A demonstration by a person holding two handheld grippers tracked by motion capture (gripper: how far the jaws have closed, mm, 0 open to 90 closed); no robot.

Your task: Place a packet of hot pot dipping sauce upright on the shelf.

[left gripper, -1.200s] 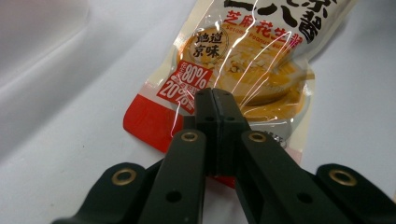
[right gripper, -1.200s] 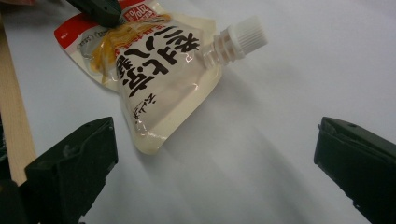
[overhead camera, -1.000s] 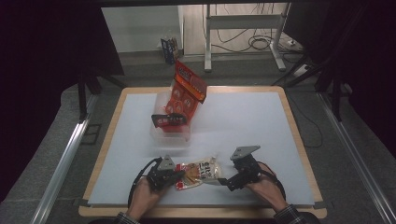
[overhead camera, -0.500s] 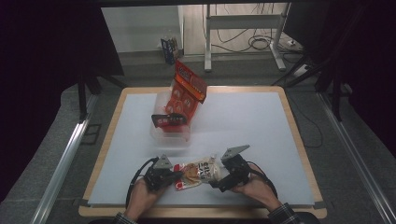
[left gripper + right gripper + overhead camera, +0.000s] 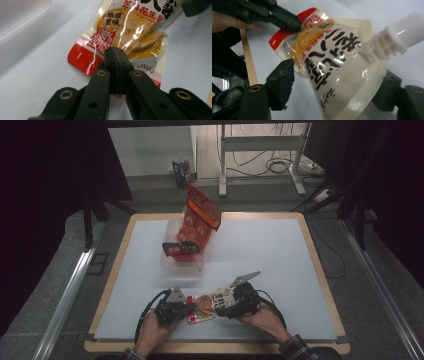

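A sauce pouch [image 5: 206, 303] with a red bottom edge and a white screw cap [image 5: 402, 35] lies near the table's front edge, between my two grippers. My left gripper [image 5: 115, 53] is shut on the bottom edge of the pouch [image 5: 130, 30], beside the red corner. In the high view the left gripper [image 5: 187, 308] sits at the pouch's left end. My right gripper [image 5: 337, 77] is open, its jaws standing on either side of the spout end of the pouch [image 5: 337, 62]. From above, the right gripper [image 5: 223, 303] is at the pouch's right end.
A clear plastic box [image 5: 175, 265] stands mid-table, holding tall red snack bags [image 5: 200, 217] and a dark packet [image 5: 181, 249]. The white tabletop has a wooden rim [image 5: 215, 347] just behind my hands. Open surface lies to the right and far right.
My right gripper has slid left across the table until its jaws flank the pouch's spout end. The left gripper has stayed put on the pouch's bottom edge.
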